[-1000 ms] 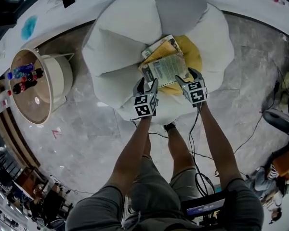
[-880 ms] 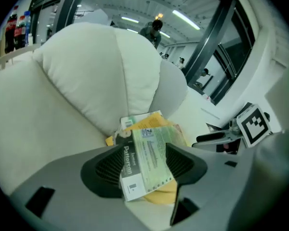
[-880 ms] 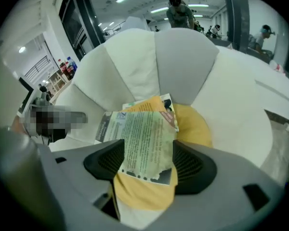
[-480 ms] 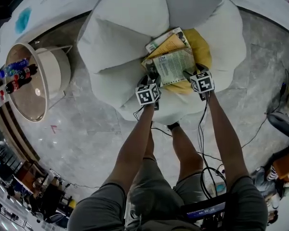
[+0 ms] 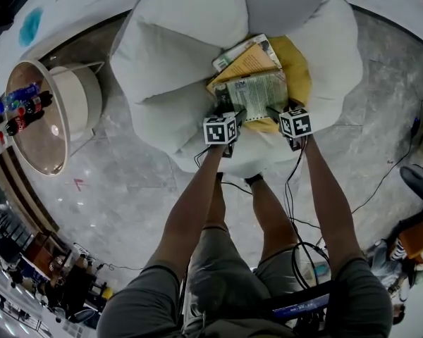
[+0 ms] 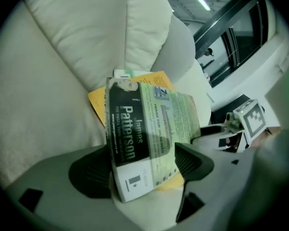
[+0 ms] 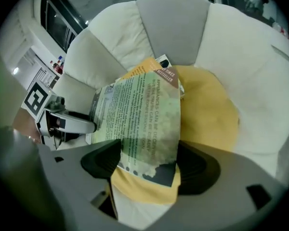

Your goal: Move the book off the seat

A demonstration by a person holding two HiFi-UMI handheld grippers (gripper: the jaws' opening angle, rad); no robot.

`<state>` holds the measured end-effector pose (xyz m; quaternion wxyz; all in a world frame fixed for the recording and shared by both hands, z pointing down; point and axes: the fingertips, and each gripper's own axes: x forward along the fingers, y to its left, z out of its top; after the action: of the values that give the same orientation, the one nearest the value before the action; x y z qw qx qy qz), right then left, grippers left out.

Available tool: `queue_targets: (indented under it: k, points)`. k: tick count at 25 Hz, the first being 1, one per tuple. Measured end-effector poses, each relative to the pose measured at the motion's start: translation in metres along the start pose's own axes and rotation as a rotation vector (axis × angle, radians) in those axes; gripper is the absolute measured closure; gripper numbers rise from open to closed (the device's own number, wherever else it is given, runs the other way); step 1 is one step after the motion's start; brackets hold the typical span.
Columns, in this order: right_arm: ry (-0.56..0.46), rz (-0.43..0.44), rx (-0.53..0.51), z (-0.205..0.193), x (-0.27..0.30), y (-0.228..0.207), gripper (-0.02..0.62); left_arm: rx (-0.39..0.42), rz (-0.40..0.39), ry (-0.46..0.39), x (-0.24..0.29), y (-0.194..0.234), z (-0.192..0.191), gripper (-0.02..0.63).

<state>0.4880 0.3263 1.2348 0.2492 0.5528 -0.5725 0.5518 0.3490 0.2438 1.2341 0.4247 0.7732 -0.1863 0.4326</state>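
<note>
Over the last second I have leaned in, and the seat (image 5: 176,41) now fills more of the head view. Both hands have dropped onto its front edge. The left tool (image 5: 228,111) and the right tool (image 5: 278,111) hovered just short of the book (image 5: 259,94) a second ago. Now each straddles one of its near corners.

Both tools have just been spreading. In the left gripper view the jaws stand wide, with the spine corner of the book between them and the right pad clear of the cover. In the right gripper view the jaws are also wide, with the other near corner between them, and I see no pad pressing. As I read it, nothing is gripped yet. The book is still on the seat, and closing both tools on it comes next.

The seat is a big pale upholstered bowl of fat, petal-shaped cushions, matte and soft, with deep seams. A yellow cushion (image 5: 297,72) lies in its hollow, smooth and slightly slumped.

The book rests partly on that cushion and partly on an orange-covered book (image 5: 250,62). It is a thin paperback with a glossy, green-tinted back cover of small print and a black spine with white lettering. It bows a little, so I expect it to flex in the grip. The ribbed pads (image 6: 195,160) are dark and rubbery.
</note>
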Motion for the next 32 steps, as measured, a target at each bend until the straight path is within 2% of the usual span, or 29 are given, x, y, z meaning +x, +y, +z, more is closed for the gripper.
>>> queue_targets:
  k: [2,7,12,17,23,32]
  points:
    - [0.003,-0.008,0.022,-0.013,-0.004,0.002,0.245,0.003,0.008,-0.02,-0.003,-0.004,0.002,0.216]
    - [0.035,-0.025,0.024,-0.051,-0.015,0.006,0.245,0.095,0.01,-0.017,-0.01,-0.018,-0.004,0.216]
    - [-0.003,-0.034,0.072,-0.052,-0.021,0.014,0.247,0.122,0.011,0.008,-0.018,-0.019,-0.001,0.216]
    - [-0.049,-0.022,0.053,-0.022,-0.033,0.025,0.245,0.111,0.047,-0.035,-0.04,-0.017,0.018,0.216]
    - [-0.153,-0.027,0.025,0.04,-0.075,0.048,0.245,0.13,0.086,-0.134,-0.092,-0.026,0.06,0.217]
    - [-0.24,-0.071,-0.018,0.122,-0.183,0.096,0.245,0.198,0.104,-0.294,-0.205,-0.074,0.137,0.224]
